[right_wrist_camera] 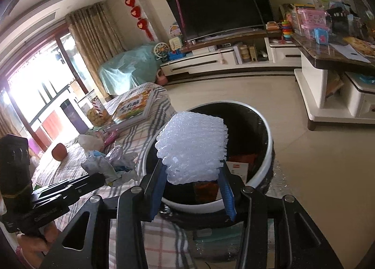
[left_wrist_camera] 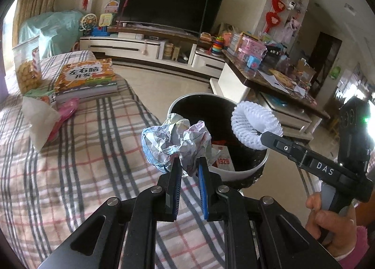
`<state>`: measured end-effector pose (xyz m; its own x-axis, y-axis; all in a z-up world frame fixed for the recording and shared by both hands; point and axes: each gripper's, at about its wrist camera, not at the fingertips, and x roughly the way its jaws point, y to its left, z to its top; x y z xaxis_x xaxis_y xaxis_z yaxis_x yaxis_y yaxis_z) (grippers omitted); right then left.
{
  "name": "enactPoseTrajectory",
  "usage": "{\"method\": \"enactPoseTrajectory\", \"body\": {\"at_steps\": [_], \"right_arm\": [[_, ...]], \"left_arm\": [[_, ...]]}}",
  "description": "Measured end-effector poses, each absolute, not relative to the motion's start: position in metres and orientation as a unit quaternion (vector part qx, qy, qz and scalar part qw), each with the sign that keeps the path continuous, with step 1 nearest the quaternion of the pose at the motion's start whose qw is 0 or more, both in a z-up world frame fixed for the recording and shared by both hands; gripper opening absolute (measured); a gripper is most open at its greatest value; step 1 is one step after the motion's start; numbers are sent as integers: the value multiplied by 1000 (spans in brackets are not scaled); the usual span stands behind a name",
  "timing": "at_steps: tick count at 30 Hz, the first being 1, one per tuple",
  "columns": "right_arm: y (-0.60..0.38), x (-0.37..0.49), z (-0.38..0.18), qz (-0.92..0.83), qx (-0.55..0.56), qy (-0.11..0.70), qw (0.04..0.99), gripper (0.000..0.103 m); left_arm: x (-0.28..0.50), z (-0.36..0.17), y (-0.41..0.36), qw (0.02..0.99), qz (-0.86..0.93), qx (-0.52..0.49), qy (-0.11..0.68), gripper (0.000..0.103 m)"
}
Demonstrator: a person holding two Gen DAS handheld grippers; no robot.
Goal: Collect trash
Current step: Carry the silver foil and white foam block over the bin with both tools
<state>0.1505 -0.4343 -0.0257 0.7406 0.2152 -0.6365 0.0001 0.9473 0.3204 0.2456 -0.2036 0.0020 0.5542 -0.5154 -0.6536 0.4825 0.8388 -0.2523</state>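
From the left wrist camera, the left gripper (left_wrist_camera: 189, 163) is clamped on a crumpled paper wad (left_wrist_camera: 173, 140), held at the near rim of a round trash bin (left_wrist_camera: 243, 170) beside the plaid-covered couch (left_wrist_camera: 82, 163). Inside the bin lies a carton marked 1928 (left_wrist_camera: 222, 161). The right gripper (left_wrist_camera: 264, 136) holds a white foam fruit net (left_wrist_camera: 253, 123) over the bin.

From the right wrist camera, the right gripper's jaws grasp the foam net (right_wrist_camera: 192, 147) above the bin's (right_wrist_camera: 262, 175) opening. The left gripper (right_wrist_camera: 100, 178) carries the paper wad (right_wrist_camera: 112, 163), seemingly just outside the rim.
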Motion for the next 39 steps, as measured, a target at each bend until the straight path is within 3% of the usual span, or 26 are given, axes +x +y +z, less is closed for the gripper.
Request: {"method": "enactPoseTrajectory", "body": {"at_steps": [39], "right_arm": [[-455,175,-38,52,147,380,912,44]], "left_arm": [[269,-4,-265,870,-296,14,394,13]]}}
